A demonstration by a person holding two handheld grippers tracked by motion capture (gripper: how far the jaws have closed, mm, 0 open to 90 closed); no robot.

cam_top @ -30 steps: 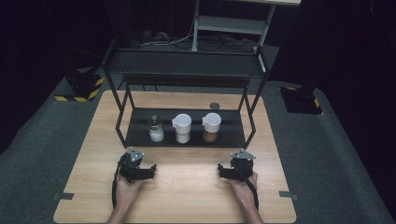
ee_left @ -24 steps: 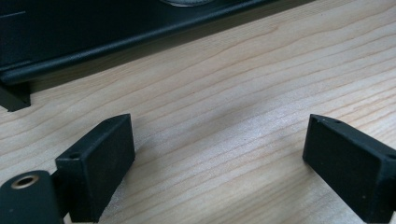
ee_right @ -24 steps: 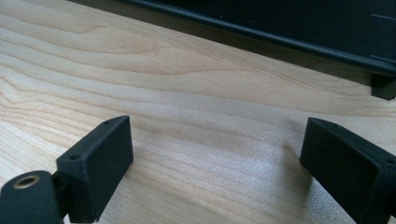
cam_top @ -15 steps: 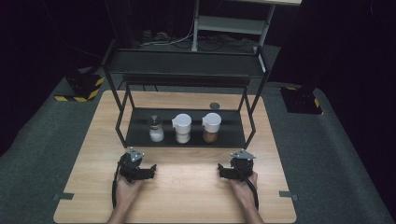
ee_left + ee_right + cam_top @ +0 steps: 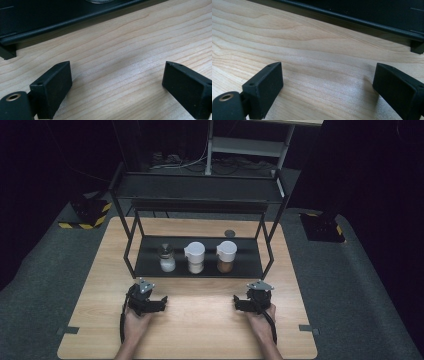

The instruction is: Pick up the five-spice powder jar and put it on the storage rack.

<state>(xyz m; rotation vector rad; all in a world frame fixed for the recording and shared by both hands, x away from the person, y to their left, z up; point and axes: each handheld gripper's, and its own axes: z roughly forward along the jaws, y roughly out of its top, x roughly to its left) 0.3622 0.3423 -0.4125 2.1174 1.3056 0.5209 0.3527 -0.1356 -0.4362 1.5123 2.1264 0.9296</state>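
Three jars stand in a row on the lower tray [image 5: 150, 266] of a black metal rack: a small glass jar [image 5: 166, 257] with white contents at the left, a white-lidded jar [image 5: 195, 257] in the middle, and a white-lidded jar [image 5: 226, 256] with brown contents at the right. My left gripper [image 5: 145, 292] rests on the wooden table [image 5: 200, 320] just in front of the rack's left corner. In the left gripper view its jaws stand wide apart over bare wood [image 5: 117, 75]. My right gripper [image 5: 257, 292] rests in front of the rack's right corner, open as well, with bare wood [image 5: 324, 80] between its jaws.
The rack's upper shelf [image 5: 195, 187] overhangs the jars, and its legs [image 5: 129, 255] stand at the tray corners. A small dark disc [image 5: 229, 233] lies on the table behind the tray. Grey carpet surrounds the table; a white stand [image 5: 245, 145] is at the back.
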